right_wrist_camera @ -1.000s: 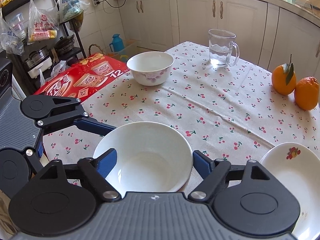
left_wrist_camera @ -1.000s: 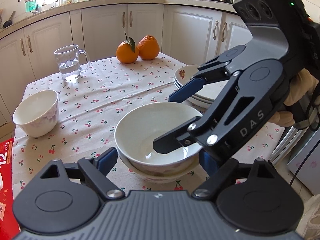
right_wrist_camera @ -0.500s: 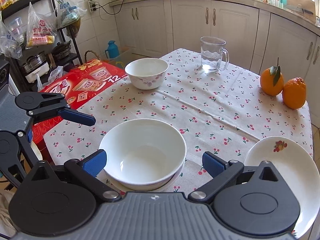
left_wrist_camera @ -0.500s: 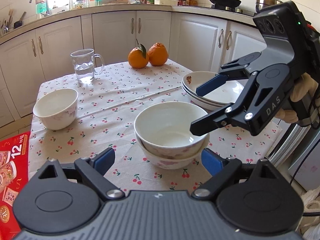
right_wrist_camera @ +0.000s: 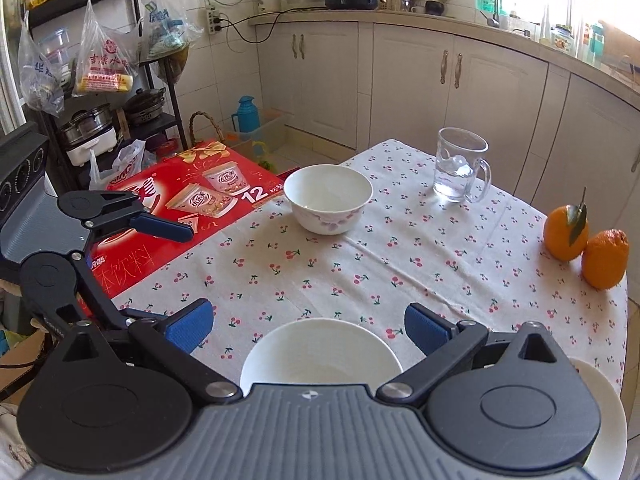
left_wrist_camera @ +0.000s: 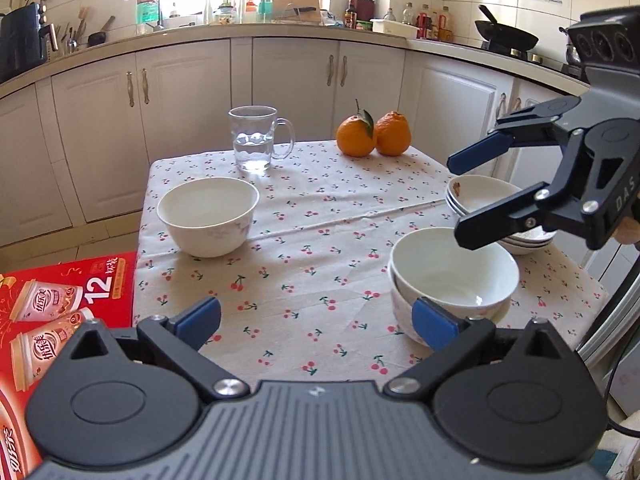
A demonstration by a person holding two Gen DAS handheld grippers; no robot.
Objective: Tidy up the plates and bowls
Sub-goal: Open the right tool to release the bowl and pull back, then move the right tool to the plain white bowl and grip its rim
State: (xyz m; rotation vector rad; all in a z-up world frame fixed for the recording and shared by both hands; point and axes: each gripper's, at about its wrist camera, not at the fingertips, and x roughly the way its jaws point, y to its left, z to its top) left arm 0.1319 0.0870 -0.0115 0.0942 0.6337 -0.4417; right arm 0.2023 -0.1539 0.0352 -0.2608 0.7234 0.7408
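Note:
Two white bowls nested one in the other (left_wrist_camera: 452, 280) sit at the table's near right. A third white bowl (left_wrist_camera: 208, 216) stands alone at the left. A stack of white plates (left_wrist_camera: 480, 196) lies behind the nested bowls. My left gripper (left_wrist_camera: 316, 324) hangs over bare tablecloth left of the nested bowls, its jaws opening with nothing between them. My right gripper (left_wrist_camera: 458, 200) hovers open above the nested bowls and touches neither. In the right wrist view the nested bowls (right_wrist_camera: 320, 356) lie just below my right gripper (right_wrist_camera: 308, 326), and the lone bowl (right_wrist_camera: 328, 198) is farther off.
A glass mug of water (left_wrist_camera: 256, 140) and two oranges (left_wrist_camera: 372, 136) stand at the table's far side. A red drinks carton (left_wrist_camera: 60, 312) lies off the table's left edge. Cabinets ring the room, and a rack with pots and bags (right_wrist_camera: 100, 80) stands past the carton.
The right gripper's jaws spread off the top bowl and it rose, leaving that bowl nested in the lower one. The left gripper widened and drew back to the left.

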